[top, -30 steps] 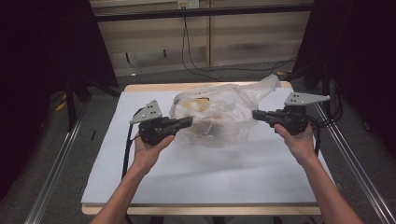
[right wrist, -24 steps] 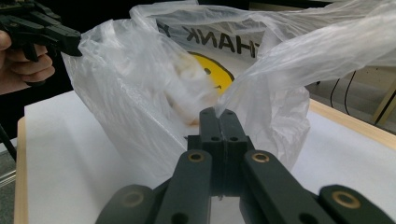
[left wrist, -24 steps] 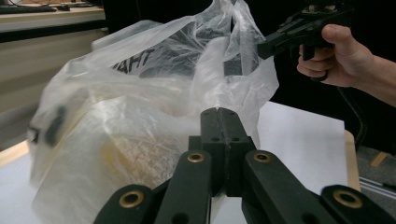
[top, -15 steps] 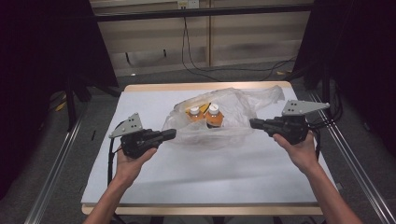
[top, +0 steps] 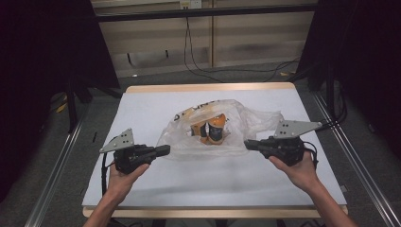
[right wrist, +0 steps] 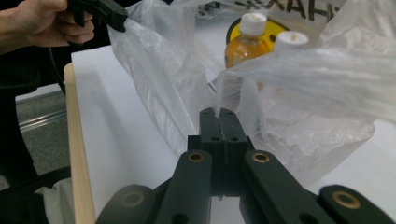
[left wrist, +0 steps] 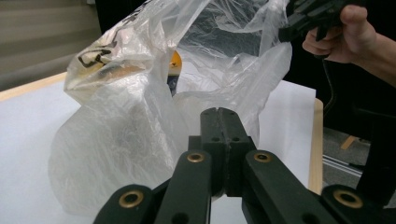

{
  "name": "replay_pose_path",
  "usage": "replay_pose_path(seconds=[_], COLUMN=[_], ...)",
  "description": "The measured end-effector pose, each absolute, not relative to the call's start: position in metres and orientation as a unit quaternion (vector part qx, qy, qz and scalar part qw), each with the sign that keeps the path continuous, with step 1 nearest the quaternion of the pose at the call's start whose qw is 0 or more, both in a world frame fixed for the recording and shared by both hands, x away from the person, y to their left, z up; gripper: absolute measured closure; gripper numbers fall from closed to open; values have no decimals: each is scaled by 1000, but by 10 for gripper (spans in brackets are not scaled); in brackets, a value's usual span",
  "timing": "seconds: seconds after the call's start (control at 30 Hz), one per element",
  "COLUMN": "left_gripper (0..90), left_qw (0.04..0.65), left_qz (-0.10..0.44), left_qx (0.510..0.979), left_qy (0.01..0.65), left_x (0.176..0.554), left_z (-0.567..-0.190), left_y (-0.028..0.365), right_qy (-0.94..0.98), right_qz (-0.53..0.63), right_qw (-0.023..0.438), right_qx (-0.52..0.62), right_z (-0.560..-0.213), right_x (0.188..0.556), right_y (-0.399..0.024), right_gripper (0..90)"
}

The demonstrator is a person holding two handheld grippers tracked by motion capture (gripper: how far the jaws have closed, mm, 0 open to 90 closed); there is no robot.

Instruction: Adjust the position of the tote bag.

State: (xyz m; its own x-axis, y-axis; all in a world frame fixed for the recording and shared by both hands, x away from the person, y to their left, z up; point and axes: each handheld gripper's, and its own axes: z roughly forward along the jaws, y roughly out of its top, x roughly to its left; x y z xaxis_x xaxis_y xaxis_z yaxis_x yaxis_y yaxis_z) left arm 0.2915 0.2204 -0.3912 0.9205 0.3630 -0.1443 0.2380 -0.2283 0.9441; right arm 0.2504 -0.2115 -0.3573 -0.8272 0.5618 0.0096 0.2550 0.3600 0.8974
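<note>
While both hands pull outward, the left gripper (top: 163, 150) is clenched on the edge of the plastic bag (top: 246, 124) in the middle of the table (top: 142, 101). The orange bottles (top: 210, 127) stand inside it. The right gripper (top: 250, 144) pinches the other edge. Too strong a pull may tear the film or tip the bottles.

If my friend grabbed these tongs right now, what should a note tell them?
Left tongs: shut on one edge of the plastic bag.
Right tongs: shut on the opposite edge.
The bag lies mid-table, stretched between them, with orange bottles inside.
Done: both edges pinched, mouth spread.
Left: probably widening the opening to reach the bottles; keep both grips firm.
</note>
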Motion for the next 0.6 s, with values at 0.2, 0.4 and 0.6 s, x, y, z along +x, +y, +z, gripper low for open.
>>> replay_pose_path(seconds=[0.2, 0.4, 0.6], left_gripper=[900, 900, 900], left_qw=[577, 572, 559], left_qz=[52, 59, 44], left_qx=[792, 796, 807], left_qy=[190, 186, 186], left_x=[280, 273, 269], left_z=[-401, -406, -419], left_y=[223, 220, 219], right_qy=[818, 810, 808], right_qz=[501, 510, 513], right_qw=[133, 121, 103], right_qx=[251, 263, 271], right_z=[-372, -384, -403], right_x=[237, 231, 224], right_y=[-209, -211, -214], right_gripper=[900, 900, 900])
